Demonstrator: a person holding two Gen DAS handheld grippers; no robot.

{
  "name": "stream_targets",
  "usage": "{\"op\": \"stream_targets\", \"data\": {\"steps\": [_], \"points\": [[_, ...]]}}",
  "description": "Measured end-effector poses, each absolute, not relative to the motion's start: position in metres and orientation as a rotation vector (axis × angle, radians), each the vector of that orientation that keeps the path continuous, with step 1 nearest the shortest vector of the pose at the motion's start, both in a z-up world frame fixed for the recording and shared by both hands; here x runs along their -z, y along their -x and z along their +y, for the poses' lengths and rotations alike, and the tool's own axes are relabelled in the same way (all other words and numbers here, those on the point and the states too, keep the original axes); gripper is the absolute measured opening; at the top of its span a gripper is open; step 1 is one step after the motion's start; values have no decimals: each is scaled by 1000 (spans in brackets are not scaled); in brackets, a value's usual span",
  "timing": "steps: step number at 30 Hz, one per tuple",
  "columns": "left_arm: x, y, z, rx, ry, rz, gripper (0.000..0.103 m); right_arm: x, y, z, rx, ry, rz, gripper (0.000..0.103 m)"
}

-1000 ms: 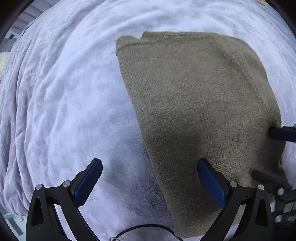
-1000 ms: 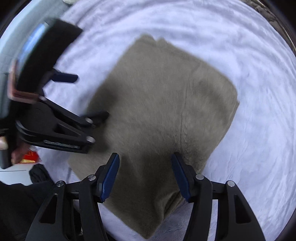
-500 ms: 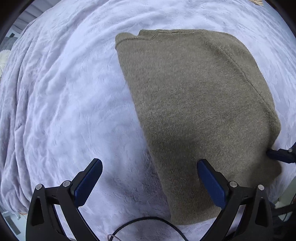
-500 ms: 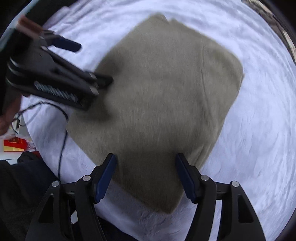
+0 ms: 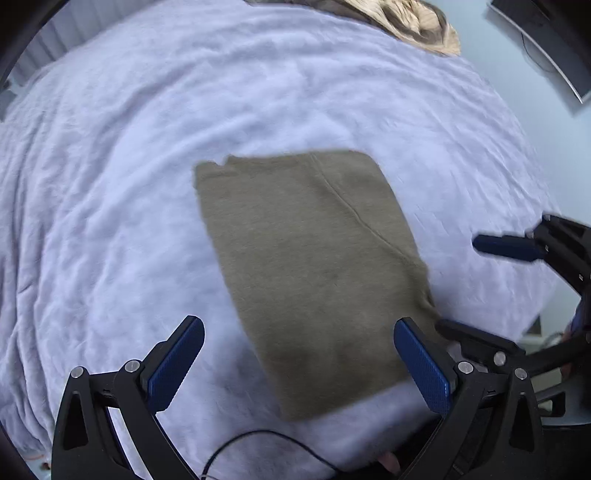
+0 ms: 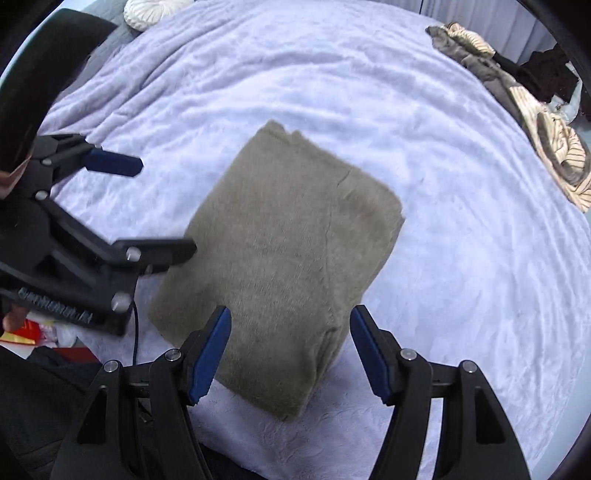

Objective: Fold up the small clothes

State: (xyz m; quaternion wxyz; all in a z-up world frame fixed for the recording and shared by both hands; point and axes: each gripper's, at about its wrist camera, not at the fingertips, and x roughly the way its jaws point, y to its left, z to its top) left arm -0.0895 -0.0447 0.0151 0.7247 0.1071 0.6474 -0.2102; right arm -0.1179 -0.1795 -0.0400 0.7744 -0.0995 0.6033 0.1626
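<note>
An olive-green knitted garment [image 5: 314,266] lies folded into a flat rectangle on the pale lavender blanket [image 5: 110,184]; it also shows in the right wrist view [image 6: 280,258]. My left gripper [image 5: 299,365] is open and empty, raised above the garment's near edge. My right gripper [image 6: 290,350] is open and empty, raised above the garment's near corner. The right gripper also shows at the right of the left wrist view [image 5: 480,280], and the left gripper at the left of the right wrist view [image 6: 151,206]. Neither touches the garment.
A heap of striped beige and dark clothes [image 6: 535,110] lies at the blanket's far right edge, and shows at the top of the left wrist view [image 5: 417,22]. A white round cushion [image 6: 155,11] sits at the far left. A black cable [image 5: 266,443] hangs near me.
Both grippers have pulled back and up from the folded garment, which now looks smaller and farther away. The garment lies still. Both grippers stay open.
</note>
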Motion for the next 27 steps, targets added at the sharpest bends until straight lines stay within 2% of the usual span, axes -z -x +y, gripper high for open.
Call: {"op": "stream_targets", "data": {"steps": [1, 5, 20, 27], "points": [[-11, 87, -44, 407, -267, 1474, 103, 35, 118, -179, -354, 220, 1294, 70], [-18, 85, -45, 214, -399, 1385, 103, 21, 121, -171, -356, 236, 1265, 70], [-72, 93, -23, 202, -299, 1218, 103, 4, 136, -175, -337, 259, 1250, 70], [-77, 100, -25, 302, -280, 1251, 103, -1, 137, -175, -319, 272, 1248, 70]]}}
